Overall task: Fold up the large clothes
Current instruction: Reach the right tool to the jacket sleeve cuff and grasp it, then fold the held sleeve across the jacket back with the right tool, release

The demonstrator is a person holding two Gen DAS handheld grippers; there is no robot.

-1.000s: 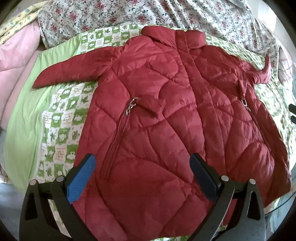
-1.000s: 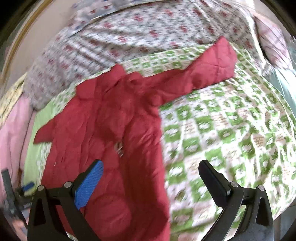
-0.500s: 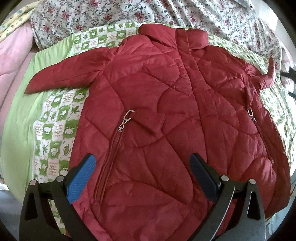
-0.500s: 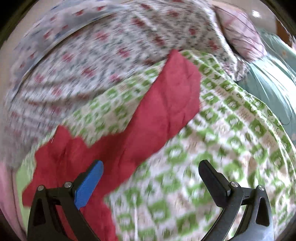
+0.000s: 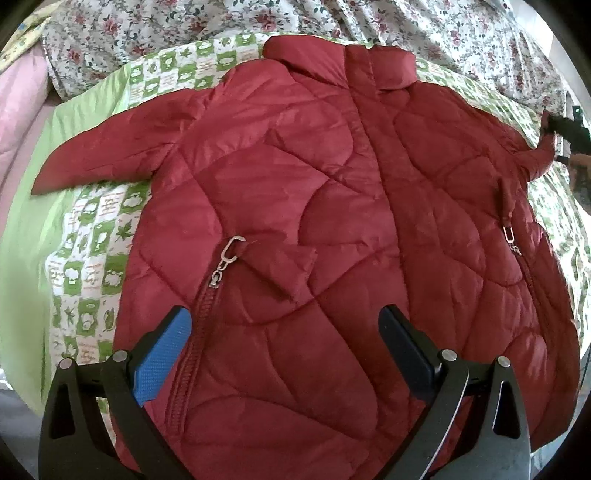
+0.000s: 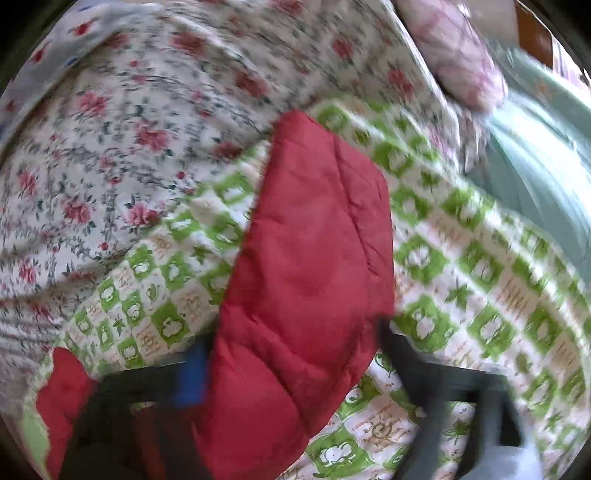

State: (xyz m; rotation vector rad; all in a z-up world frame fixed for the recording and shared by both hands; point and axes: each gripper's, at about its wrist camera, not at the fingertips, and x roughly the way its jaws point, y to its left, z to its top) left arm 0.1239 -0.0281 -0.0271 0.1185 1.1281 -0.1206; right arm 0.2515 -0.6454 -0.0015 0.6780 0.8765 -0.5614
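Left gripper [image 5: 280,343] hovers wide open over the red jacket [image 5: 332,229], right gripper [image 6: 291,373] straddles the sleeve [image 6: 314,258], grip unclear through blur, so that slippery puffy fabric could slide out mid-fold.

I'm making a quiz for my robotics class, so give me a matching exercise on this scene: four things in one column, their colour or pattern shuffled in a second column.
Things:
1. quilted jacket
2. bedspread under the jacket
3. sheet beyond the collar
4. zipper pull on the pocket

Colour or pattern:
A. silver metal
B. dark red
C. white with pink roses
D. green and white checks

Pairs: 1-B, 2-D, 3-C, 4-A
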